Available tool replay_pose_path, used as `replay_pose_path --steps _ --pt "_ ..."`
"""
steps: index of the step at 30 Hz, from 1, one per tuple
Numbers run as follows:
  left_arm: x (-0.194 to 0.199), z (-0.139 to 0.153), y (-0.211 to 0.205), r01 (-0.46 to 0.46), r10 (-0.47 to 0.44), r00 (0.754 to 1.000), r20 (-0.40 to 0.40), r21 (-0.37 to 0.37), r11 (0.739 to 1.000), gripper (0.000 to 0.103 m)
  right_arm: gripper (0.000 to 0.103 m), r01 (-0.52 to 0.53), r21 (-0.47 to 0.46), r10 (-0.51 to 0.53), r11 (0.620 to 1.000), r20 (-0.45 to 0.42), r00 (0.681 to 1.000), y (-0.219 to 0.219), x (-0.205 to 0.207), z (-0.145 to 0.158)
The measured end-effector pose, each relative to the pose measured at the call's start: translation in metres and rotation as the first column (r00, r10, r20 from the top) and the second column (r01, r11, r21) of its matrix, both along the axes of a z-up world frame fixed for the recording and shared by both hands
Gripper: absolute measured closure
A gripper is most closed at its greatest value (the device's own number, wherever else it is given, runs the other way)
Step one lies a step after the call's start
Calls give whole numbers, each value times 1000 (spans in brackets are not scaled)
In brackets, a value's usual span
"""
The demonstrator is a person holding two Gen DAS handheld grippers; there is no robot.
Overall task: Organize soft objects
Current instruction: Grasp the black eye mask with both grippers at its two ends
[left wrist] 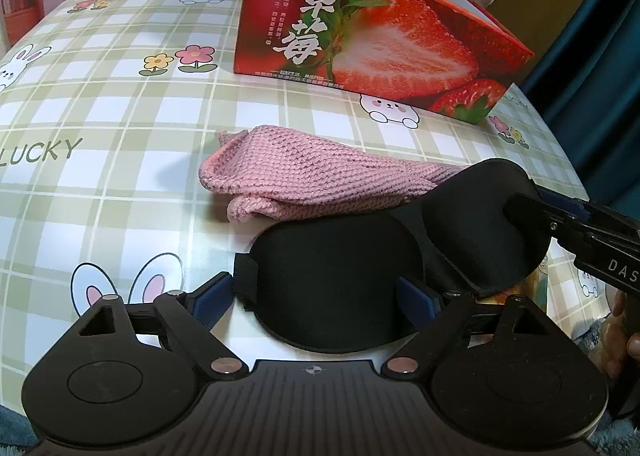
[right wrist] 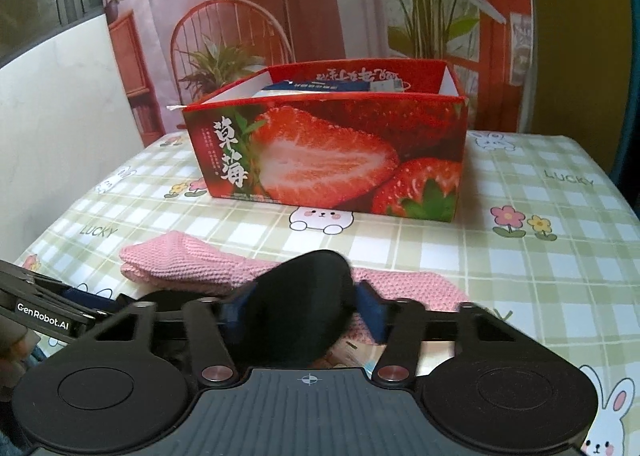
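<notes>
Low in the centre of both views, the black eye mask [left wrist: 340, 276] lies on the worktop [left wrist: 120, 176] against the pink knitted cloth [left wrist: 312, 180]. My right gripper [right wrist: 302, 306] pinches one cup; my left gripper [left wrist: 320, 296] stands spread around the other, not pressing. I should lift slowly, then carry it toward the strawberry box [right wrist: 328, 160] at upper centre.

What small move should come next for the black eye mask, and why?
Probably lift the eye mask with the right gripper and carry it toward the strawberry box. Its blue pads pinch one eye cup, raised off the tablecloth, while the left gripper stands open around the other cup. The box is open-topped behind the pink knitted cloth.
</notes>
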State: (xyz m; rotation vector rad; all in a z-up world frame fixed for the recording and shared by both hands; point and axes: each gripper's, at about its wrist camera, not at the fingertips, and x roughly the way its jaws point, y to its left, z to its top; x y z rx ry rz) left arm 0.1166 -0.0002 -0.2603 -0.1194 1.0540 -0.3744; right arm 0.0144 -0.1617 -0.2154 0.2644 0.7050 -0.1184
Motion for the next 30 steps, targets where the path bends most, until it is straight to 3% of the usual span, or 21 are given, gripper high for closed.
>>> replay_pose_path --steps 6,11,16,22,26,30 --pt "0 -1 2 -13 13 1000 -3 -13 1000 16 72 -15 -5 15 1000 -11 1000 2 0 -2" --pt "0 -1 7 -28 28 1000 -7 -36 999 17 76 -30 4 30 1000 -20 999 4 1 -4" --pt "0 0 12 -48 48 999 -8 -68 997 24 76 -49 7 49 999 -29 998 7 2 -6" --pt "0 -1 19 -74 74 997 -5 -117 990 46 76 -50 15 51 999 -36 998 8 4 -8" --pt "-2 0 21 -70 74 997 16 -181 981 72 76 -55 20 56 998 -35 998 9 5 -8" --pt "-7 8 16 -45 60 995 74 -187 981 79 77 -66 25 67 997 -32 997 9 5 -8"
